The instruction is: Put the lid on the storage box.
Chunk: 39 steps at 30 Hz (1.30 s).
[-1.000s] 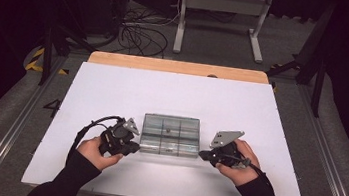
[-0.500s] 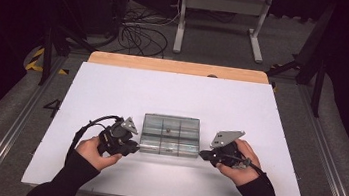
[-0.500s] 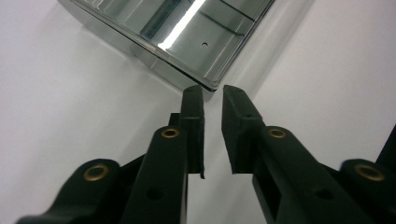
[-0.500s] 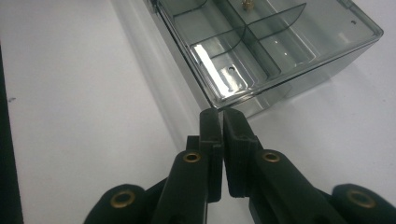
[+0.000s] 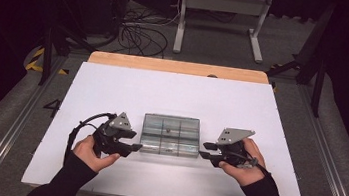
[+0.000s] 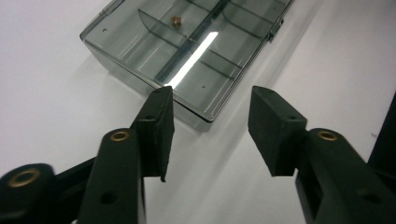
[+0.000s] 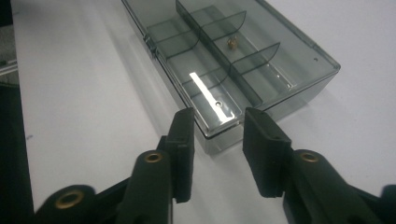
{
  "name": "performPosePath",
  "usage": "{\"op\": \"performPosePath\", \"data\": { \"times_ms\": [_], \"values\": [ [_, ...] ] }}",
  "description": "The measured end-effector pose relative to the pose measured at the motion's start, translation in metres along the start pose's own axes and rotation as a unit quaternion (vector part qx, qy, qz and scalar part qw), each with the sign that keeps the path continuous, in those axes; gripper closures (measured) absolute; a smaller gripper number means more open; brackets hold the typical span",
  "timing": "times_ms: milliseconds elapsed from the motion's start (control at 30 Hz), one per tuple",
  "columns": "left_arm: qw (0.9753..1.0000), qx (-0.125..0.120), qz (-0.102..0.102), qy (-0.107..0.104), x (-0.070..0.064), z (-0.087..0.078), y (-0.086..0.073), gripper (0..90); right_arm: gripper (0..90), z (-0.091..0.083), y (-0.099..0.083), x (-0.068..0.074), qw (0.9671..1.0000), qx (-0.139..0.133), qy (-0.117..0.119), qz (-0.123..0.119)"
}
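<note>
Wide white-topped bench (image 5: pixel 111 100), flat, with a pale wooden strip (image 5: pixel 178 67) along its far edge. Clear smoky-grey plastic compartment box (image 5: pixel 170 135) sits near the middle of the bench's near half, lid closed, dividers showing through. One small brass-coloured part (image 6: pixel 176 20) lies in an inner compartment; same part seen in the right gripper view (image 7: pixel 231 43).

Against the earlier frames: box unmoved; both hands in much the same posts either side of it, any drift too slight to call.

Left tongs (image 6: pixel 210 128): jaws well apart, nothing between them. They point at the box's near left corner; in the left gripper view one jaw tip overlaps the box edge, contact not certain. In the high view the left tongs (image 5: pixel 136 146) reach the box's left end at its near side.

Right tongs (image 7: pixel 217 151): jaws moderately apart, narrower gap than the left, empty. The box's near corner sits just ahead of the gap, not inside it. In the high view the right tongs (image 5: pixel 203 154) lie just beside the box's right end.

Each hand wraps its gripper body; black cable (image 5: pixel 81 127) loops off the left one.
</note>
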<state>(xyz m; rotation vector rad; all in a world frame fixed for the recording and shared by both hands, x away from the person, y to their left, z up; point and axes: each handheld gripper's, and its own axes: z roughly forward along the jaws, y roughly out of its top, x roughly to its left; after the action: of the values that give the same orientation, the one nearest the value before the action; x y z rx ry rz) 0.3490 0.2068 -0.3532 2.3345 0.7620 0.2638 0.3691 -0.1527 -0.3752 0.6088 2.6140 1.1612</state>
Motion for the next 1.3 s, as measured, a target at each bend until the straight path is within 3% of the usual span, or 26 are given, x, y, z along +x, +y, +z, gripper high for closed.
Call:
{"op": "performPosePath", "data": {
  "times_ms": [267, 367, 400, 533, 733, 967, 1167, 1233, 1300],
  "values": [
    [0.9983, -0.057, -0.01, 0.004, 0.001, -0.009, -0.002, 30.9, 45.5, -0.003, 0.001, 0.001, 0.9992, -0.035, -0.014, 0.008],
    [0.996, -0.08, -0.005, 0.04, -0.005, -0.011, -0.005, 20.4, 38.6, -0.005, 0.001, 0.0, 0.9986, -0.047, -0.022, 0.007],
    [0.9952, -0.088, -0.001, 0.043, -0.005, -0.012, -0.006, 20.0, 37.0, -0.005, 0.001, 0.0, 0.9984, -0.051, -0.025, 0.005],
    [0.993, -0.115, -0.008, 0.025, -0.002, -0.015, -0.01, 17.1, 31.9, -0.006, 0.0, 0.0, 0.9977, -0.062, -0.026, 0.005],
    [0.9893, -0.145, -0.013, 0.006, 0.003, -0.017, -0.018, 11.1, 29.5, -0.01, -0.001, -0.002, 0.9959, -0.087, -0.021, 0.013],
    [0.98, -0.198, -0.018, -0.005, 0.008, -0.02, -0.031, 5.7, 28.1, -0.014, -0.005, -0.004, 0.9934, -0.11, -0.029, 0.012],
    [0.9747, -0.223, -0.013, 0.01, 0.009, -0.022, -0.05, 5.4, 27.4, -0.018, -0.011, -0.006, 0.9922, -0.12, -0.03, 0.013],
    [0.973, -0.229, -0.009, 0.028, 0.008, -0.022, -0.056, 5.5, 27.4, -0.019, -0.013, -0.007, 0.9917, -0.124, -0.032, 0.012],
    [0.9729, -0.227, -0.005, 0.041, 0.008, -0.021, -0.06, 5.6, 27.4, -0.02, -0.016, -0.008, 0.9908, -0.131, -0.031, 0.014]
  ]
}}
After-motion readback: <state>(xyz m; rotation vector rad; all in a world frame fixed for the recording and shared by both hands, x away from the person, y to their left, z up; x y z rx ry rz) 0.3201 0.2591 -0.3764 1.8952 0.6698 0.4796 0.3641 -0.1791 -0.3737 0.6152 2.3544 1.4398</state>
